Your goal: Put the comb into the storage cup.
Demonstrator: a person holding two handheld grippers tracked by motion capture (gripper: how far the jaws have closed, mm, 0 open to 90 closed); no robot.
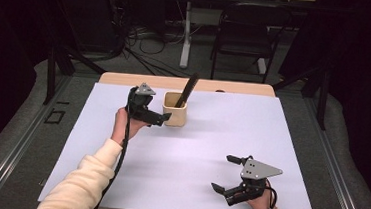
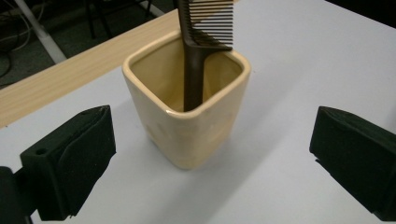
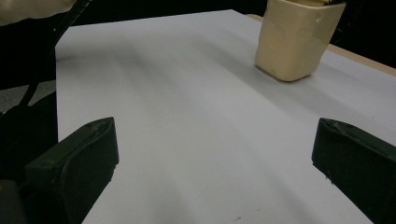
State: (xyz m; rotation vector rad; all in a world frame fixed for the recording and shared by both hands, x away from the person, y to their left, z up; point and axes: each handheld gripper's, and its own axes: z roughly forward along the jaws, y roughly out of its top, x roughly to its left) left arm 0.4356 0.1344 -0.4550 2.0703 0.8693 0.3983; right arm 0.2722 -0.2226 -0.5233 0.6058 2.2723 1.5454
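A cream square cup (image 1: 174, 114) stands at the back middle of the white sheet, and a black comb (image 1: 188, 88) leans in it, teeth up. My left gripper (image 1: 161, 116) is just left of the cup, held in a hand with a cream sleeve. In the left gripper view its jaws (image 2: 215, 140) stand wide apart, with the cup (image 2: 154, 116) and comb (image 2: 194, 56) a little ahead and untouched. My right gripper (image 1: 222, 173) hovers open near the front right with nothing between its jaws (image 3: 215, 154). The cup (image 3: 294, 42) is far off in its view.
A white sheet (image 1: 210, 146) covers the table, and a strip of wooden tabletop (image 1: 125, 78) shows along the back edge. Behind the table stand a black chair (image 1: 244, 34) and a white table leg (image 1: 186, 34), with cables on the floor.
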